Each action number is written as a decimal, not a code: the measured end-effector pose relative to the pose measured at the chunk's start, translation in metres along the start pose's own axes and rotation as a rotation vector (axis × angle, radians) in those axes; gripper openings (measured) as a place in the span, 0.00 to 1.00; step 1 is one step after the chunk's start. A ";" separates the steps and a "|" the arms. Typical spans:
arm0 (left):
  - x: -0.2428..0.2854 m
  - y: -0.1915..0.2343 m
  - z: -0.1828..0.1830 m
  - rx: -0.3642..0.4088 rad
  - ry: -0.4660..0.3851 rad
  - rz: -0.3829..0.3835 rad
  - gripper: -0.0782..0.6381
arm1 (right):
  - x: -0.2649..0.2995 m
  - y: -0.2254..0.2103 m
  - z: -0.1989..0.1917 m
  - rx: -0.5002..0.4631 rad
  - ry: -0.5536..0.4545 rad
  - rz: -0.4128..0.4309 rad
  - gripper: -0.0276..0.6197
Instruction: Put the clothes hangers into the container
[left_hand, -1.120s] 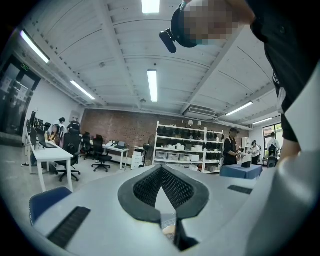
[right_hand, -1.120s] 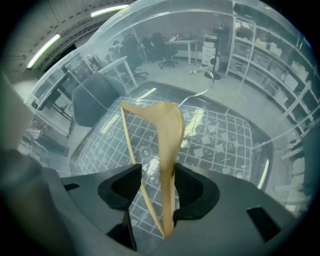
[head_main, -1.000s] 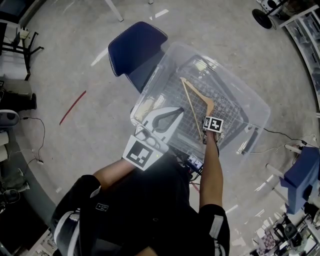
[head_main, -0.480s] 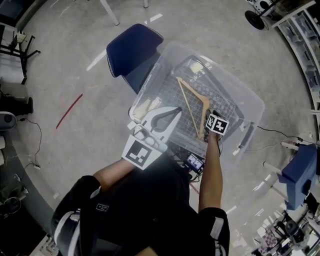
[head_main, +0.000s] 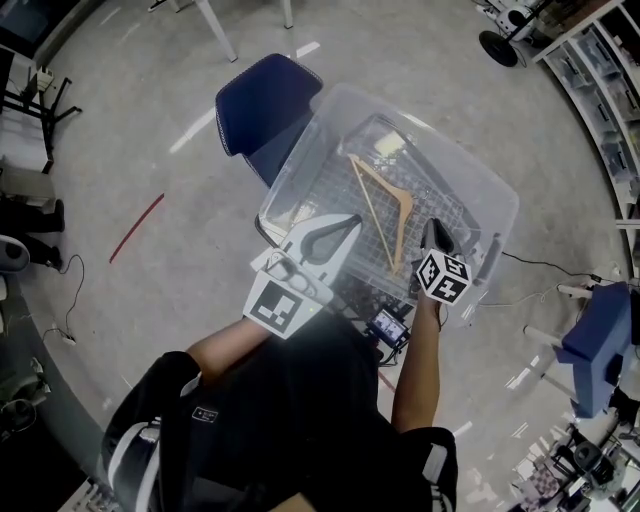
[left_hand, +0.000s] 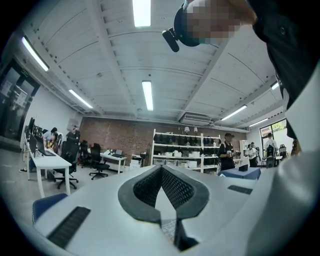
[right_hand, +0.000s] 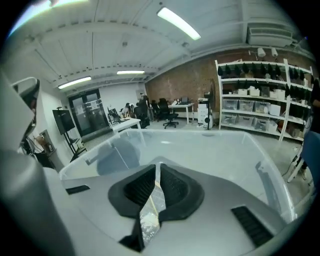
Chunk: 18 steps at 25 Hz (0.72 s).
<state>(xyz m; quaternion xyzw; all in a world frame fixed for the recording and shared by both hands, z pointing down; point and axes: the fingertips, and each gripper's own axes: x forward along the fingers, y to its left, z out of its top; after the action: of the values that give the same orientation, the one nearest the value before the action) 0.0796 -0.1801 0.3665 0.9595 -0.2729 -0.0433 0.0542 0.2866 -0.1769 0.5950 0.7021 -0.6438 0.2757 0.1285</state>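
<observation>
Grey concrete floor (head_main: 130, 130) is spreading under the whole scene, with a red line (head_main: 135, 228) marked on it and a blue chair (head_main: 265, 100) standing just beside the far-left corner of a clear plastic container (head_main: 480, 190). Inside the container a wire grid (head_main: 330, 190) is showing through the walls, and one wooden clothes hanger (head_main: 372, 212) is lying flat on that grid, its hook end pointing toward the person and its shoulders fanning away. The left gripper (head_main: 352, 220) is hovering over the container's near-left edge, pointing level across it. In the left gripper view this gripper (left_hand: 161, 170) is showing its pads meeting at the tips, closed on nothing, with the office desks and shelves beyond. The right gripper (head_main: 433, 228) is hanging over the near-right part of the container, tilting downward, near the hanger's hook end but not touching it, its marker cube (head_main: 443, 277) facing up at the camera. In the right gripper view the right gripper (right_hand: 154, 172) is looking over the container's pale translucent wall (right_hand: 200, 150). Its jaws have just been closing and are now standing only a sliver apart, with nothing between them, the wire grid showing through the slit.
</observation>
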 end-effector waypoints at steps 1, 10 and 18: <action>-0.004 -0.006 0.000 0.003 -0.001 -0.001 0.14 | -0.013 0.005 0.006 -0.004 -0.028 0.006 0.11; -0.028 -0.040 0.000 0.011 -0.001 -0.006 0.14 | -0.117 0.046 0.034 -0.034 -0.213 0.034 0.07; -0.046 -0.060 0.001 0.028 0.014 0.001 0.14 | -0.185 0.071 0.041 -0.062 -0.305 0.035 0.07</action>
<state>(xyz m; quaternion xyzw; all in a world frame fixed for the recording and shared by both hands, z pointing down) 0.0716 -0.1052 0.3606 0.9604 -0.2734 -0.0325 0.0427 0.2229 -0.0547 0.4469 0.7202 -0.6762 0.1482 0.0460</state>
